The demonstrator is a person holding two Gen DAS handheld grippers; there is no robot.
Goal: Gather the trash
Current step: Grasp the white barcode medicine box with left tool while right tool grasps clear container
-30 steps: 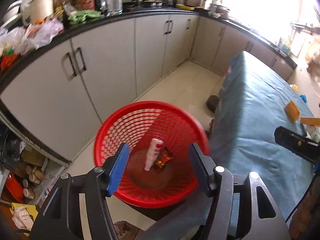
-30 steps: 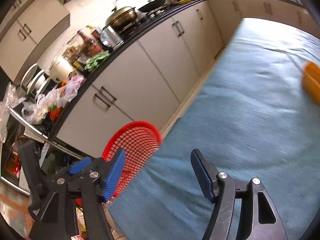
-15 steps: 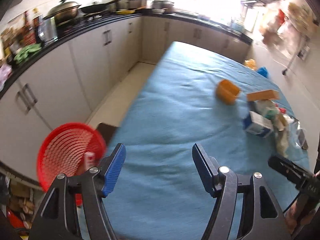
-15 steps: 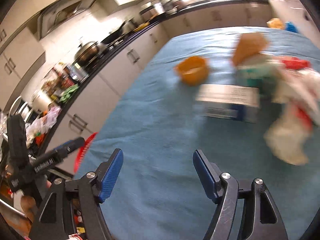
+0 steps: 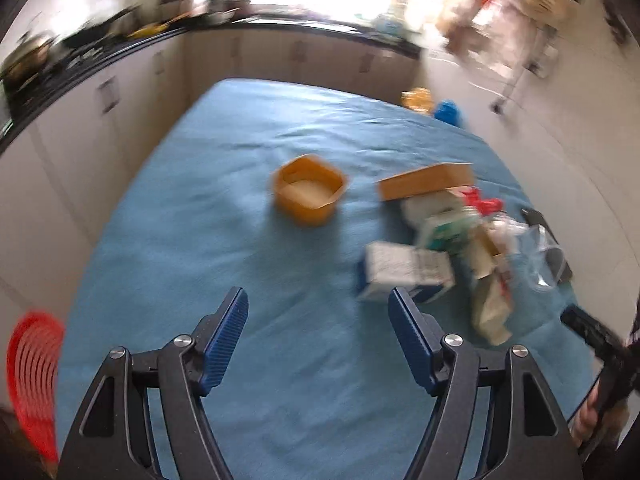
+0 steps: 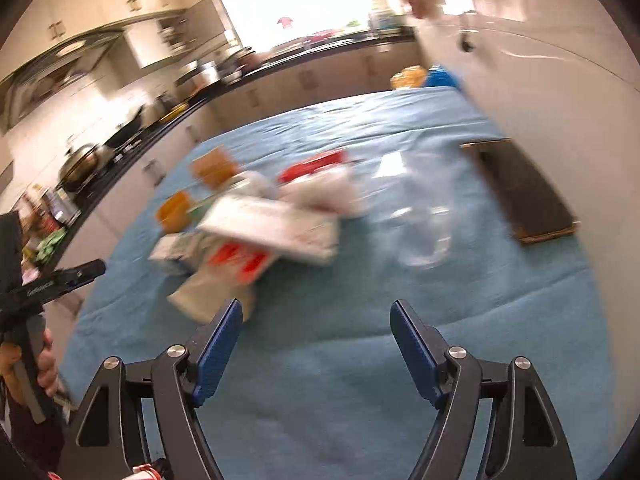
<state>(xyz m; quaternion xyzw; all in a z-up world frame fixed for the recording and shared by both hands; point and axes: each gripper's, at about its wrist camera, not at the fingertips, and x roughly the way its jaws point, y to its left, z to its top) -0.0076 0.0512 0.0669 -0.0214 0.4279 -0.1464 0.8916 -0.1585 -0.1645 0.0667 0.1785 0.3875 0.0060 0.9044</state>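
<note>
In the left wrist view, the left gripper [image 5: 318, 312] is wide open and holds nothing; it hangs over the blue tablecloth [image 5: 224, 240], not touching any trash. Past its fingers sits an orange tub [image 5: 309, 194] with something pale inside, out in the open on the cloth. To the right of the tub lies the trash pile [image 5: 452, 248], with a white and blue carton [image 5: 404, 270] at its near side, just past the right fingertip, and a brown box [image 5: 426, 181] at its far side. The red basket [image 5: 34, 376] stands down on the floor, far to the left of the tub, past the table edge; what is in it cannot be seen. There is lots of bare cloth between the tub and the basket side. In the right wrist view, the right gripper [image 6: 316, 316] is also wide open and empty, above the cloth. The same trash pile [image 6: 260, 224] lies just past its left fingertip, blurred. A clear plastic wrapper [image 6: 416, 220] lies right of the pile, and a dark flat board [image 6: 520, 190] lies further right, near the table edge.
</note>
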